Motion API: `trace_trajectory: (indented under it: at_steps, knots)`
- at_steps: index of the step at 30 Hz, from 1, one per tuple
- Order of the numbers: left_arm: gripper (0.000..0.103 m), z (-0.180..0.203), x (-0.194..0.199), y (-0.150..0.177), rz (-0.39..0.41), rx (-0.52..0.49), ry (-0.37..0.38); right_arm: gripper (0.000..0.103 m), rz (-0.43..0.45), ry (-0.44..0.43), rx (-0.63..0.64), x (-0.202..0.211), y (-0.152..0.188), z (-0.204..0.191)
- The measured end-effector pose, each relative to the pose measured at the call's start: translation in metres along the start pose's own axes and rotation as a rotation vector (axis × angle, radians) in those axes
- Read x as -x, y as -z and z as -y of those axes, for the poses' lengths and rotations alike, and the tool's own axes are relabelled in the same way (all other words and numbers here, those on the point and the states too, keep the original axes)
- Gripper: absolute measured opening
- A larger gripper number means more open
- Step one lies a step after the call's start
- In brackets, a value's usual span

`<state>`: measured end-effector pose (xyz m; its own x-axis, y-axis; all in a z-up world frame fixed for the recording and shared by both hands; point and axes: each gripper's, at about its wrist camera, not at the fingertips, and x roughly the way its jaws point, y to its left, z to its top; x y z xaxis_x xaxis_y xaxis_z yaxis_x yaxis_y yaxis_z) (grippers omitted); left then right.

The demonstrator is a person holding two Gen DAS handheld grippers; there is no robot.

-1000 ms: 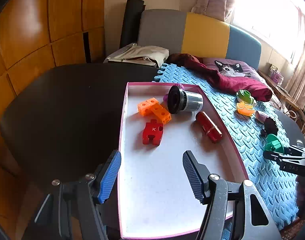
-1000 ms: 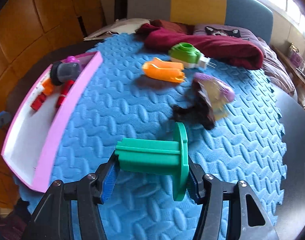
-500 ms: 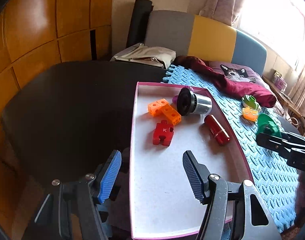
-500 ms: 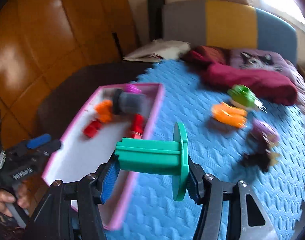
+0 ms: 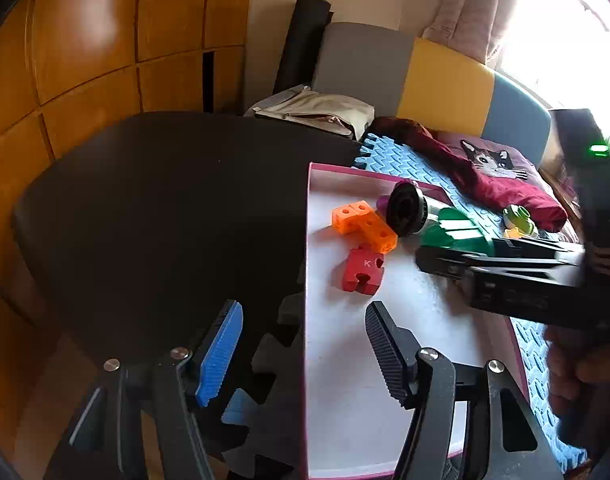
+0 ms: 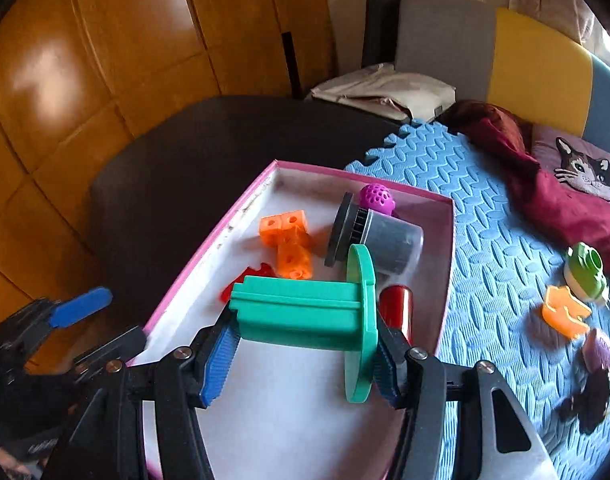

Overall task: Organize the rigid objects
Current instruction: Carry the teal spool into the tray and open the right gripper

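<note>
My right gripper [image 6: 305,348] is shut on a green spool [image 6: 305,312], one pad on the shaft's end and the other on its round flange. It holds the spool above the pink-rimmed white tray [image 6: 445,240]. In the tray lie orange cubes [image 6: 289,240], a red puzzle piece [image 5: 363,272], a black-and-grey cylinder [image 6: 377,236], a purple ball [image 6: 377,198] and a red cylinder [image 6: 397,308]. My left gripper [image 5: 303,354] stands open over the tray's near left rim [image 5: 307,320], holding nothing. From that side the right gripper [image 5: 505,268] and spool [image 5: 453,228] hide the red cylinder.
The tray sits on a dark table [image 5: 165,208], beside a blue foam mat [image 6: 485,260]. On the mat lie a green-and-white toy [image 6: 585,272], an orange piece [image 6: 565,312], a blurred dark-purple thing [image 6: 593,380] and a maroon cloth [image 6: 545,192]. A person's hand [image 5: 585,368] grips the right tool.
My right gripper has carried the green spool leftward from above the blue mat to above the tray. My left gripper has shifted a little, so the tray sits further right in its view.
</note>
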<state>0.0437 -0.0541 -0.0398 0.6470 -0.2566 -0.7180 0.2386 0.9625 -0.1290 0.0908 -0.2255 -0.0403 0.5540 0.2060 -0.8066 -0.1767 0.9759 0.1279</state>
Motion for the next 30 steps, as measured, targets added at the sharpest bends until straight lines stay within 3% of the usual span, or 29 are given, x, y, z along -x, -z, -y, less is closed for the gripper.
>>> trace_trajectory:
  at_steps: [4,10,15,30]
  knots:
    - [0.065,-0.001,0.000,0.002,-0.002,0.001,-0.007,0.061,-0.076,0.033,-0.014,-0.030,-0.001,0.006]
    - [0.065,-0.001,0.003,0.002,0.006,-0.005,-0.014,0.065,-0.063,0.024,-0.050,-0.029,0.006,0.011]
    - [0.065,0.001,0.004,0.001,0.007,-0.008,-0.015,0.070,0.003,-0.003,-0.094,-0.010,0.009,0.015]
    - [0.069,0.010,0.010,0.001,0.015,-0.033,-0.017,0.070,0.114,-0.009,-0.132,0.035,0.019,0.021]
